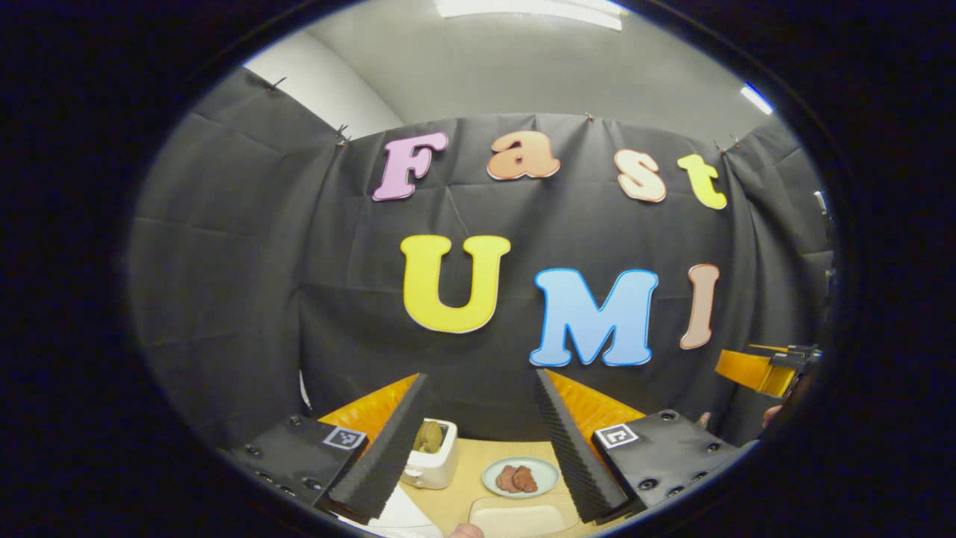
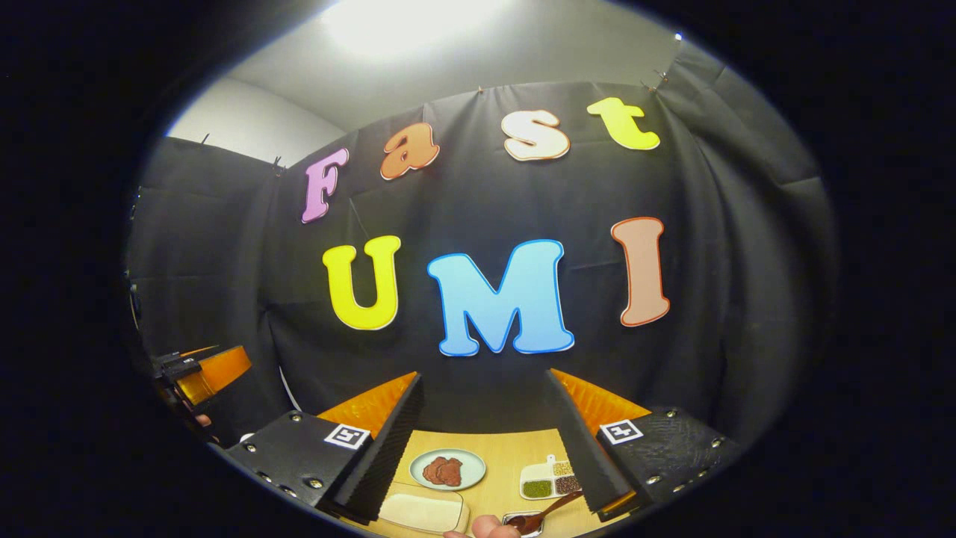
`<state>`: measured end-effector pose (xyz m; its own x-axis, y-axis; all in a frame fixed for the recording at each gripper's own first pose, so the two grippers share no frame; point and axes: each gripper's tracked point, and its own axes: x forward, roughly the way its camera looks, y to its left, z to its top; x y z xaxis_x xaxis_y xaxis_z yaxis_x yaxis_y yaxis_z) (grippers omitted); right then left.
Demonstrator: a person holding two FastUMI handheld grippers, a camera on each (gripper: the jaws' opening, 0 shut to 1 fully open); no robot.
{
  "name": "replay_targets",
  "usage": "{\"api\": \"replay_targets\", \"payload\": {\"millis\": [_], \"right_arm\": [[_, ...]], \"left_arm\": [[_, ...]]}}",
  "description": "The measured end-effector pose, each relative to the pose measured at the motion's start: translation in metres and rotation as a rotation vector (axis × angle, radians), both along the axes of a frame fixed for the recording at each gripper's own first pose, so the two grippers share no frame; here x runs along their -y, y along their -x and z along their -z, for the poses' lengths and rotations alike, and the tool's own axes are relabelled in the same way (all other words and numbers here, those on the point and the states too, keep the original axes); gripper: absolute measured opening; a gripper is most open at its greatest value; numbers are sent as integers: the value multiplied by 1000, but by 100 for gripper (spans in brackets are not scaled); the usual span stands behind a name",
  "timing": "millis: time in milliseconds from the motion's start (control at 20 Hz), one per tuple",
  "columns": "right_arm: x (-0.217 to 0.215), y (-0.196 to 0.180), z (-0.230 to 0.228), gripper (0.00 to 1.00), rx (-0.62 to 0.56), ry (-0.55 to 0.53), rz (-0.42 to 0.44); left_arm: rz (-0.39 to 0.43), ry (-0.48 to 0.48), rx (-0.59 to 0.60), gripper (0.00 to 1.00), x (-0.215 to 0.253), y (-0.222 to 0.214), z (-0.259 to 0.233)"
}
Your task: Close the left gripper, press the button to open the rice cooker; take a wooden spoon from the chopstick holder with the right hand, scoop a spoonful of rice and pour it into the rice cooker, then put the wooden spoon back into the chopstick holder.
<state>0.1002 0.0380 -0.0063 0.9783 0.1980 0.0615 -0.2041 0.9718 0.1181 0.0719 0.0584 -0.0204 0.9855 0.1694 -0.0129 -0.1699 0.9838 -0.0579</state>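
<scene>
While I hold both high above the table (image 1: 463,478):
Left gripper (image 1: 478,437): fingers wide, nothing between.
Right gripper (image 2: 485,441): same, over plate (image 2: 447,469).

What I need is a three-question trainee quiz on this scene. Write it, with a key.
1. True or false: the left gripper is shut.
2. What lies on the round plate? A) brown pieces of food B) a wooden spoon C) nothing
3. Fill in: in the right gripper view, the compartment tray sits to the plate's ___.
Key: 1 false, it is open; 2 A; 3 right.
</scene>
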Motion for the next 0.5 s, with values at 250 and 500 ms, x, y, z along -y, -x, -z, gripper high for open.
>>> {"api": "replay_targets", "payload": {"millis": [250, 500], "right_arm": [[-9, -4, -9, 96, -3, -21, -7], [-19, -8, -6, 96, -16, -22, -30]], "left_arm": [[54, -23, 64, 96, 27, -7, -35], [44, -3, 54, 95, 17, -3, -29]]}}
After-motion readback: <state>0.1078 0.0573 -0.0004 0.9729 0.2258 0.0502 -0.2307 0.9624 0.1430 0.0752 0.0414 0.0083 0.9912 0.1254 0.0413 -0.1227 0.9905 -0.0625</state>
